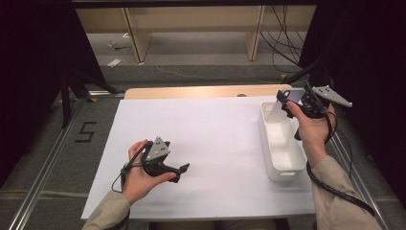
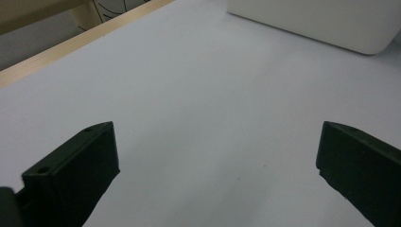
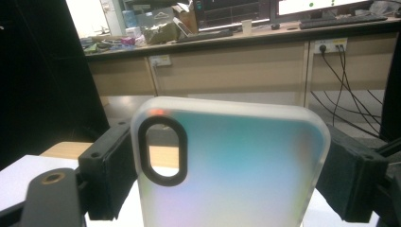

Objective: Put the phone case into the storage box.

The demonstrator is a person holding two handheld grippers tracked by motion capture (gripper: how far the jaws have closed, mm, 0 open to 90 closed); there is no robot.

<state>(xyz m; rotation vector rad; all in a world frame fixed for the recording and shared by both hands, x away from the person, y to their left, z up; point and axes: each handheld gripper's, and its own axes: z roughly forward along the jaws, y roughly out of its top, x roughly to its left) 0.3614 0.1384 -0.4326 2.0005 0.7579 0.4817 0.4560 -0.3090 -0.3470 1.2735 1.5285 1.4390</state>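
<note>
Clamping a translucent phone case (image 3: 231, 165) by its edges, my right gripper (image 1: 292, 103) holds it above the far end of the white bin (image 1: 282, 165). My left gripper (image 1: 179, 170) rests spread wide and empty on the white sheet (image 1: 210, 139), a wooden table edge (image 1: 201, 91) and grey floor beyond.

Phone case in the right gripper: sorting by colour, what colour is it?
Frosted translucent phone case, blue-green tinted, black camera ring; right gripper view.

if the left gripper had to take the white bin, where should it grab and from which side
Probably the rim of the near short wall of the white bin, coming down from above with one jaw inside and one outside. The bin is too wide to span, its walls are thin and upright, and the right gripper with the phone case hangs over the far end.
</note>
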